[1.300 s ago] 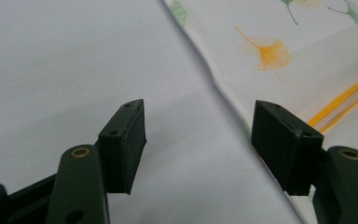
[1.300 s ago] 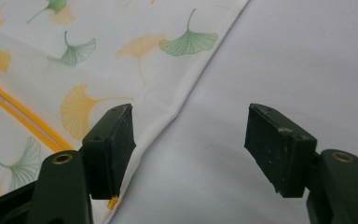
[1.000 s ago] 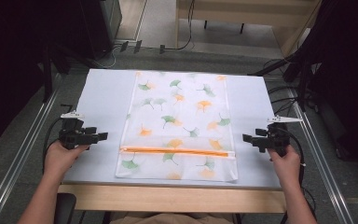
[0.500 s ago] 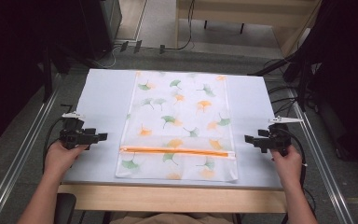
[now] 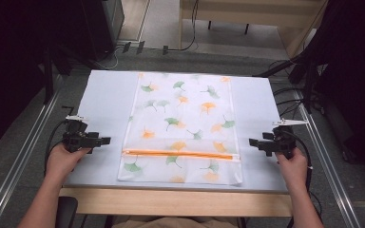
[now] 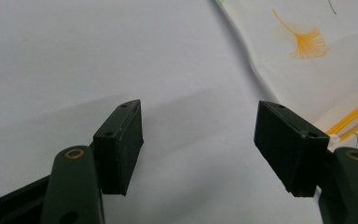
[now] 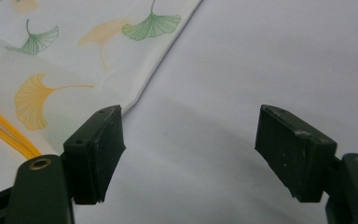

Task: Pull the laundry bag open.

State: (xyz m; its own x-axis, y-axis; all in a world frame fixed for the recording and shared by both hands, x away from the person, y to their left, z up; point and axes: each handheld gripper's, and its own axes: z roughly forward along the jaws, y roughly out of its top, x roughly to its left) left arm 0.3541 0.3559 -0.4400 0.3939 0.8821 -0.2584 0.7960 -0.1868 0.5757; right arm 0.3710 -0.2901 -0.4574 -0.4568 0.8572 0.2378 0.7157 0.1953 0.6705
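Observation:
A white mesh bag (image 5: 183, 126) printed with green and orange ginkgo leaves lies flat in the middle of the table, its orange zipper (image 5: 180, 153) running across near the front. My left gripper (image 5: 105, 141) rests open on the table left of the bag, jaws pointing at it. My right gripper (image 5: 253, 142) sits open to the bag's right, pointing left. In the left gripper view the bag's edge (image 6: 279, 56) and zipper end (image 6: 354, 114) lie past my open left gripper (image 6: 200, 142). In the right gripper view the bag (image 7: 74, 56) lies at the left beyond my open right gripper (image 7: 189, 151).
The table (image 5: 109, 95) has a pale lilac top with a wooden front edge (image 5: 171, 202). Metal rails (image 5: 24, 156) run along both sides. Cables (image 5: 290, 99) trail off the right side onto the floor. A wooden bench stands behind the table.
Both grippers stay nearly still; the right one has shifted very slightly. The bag has not moved.

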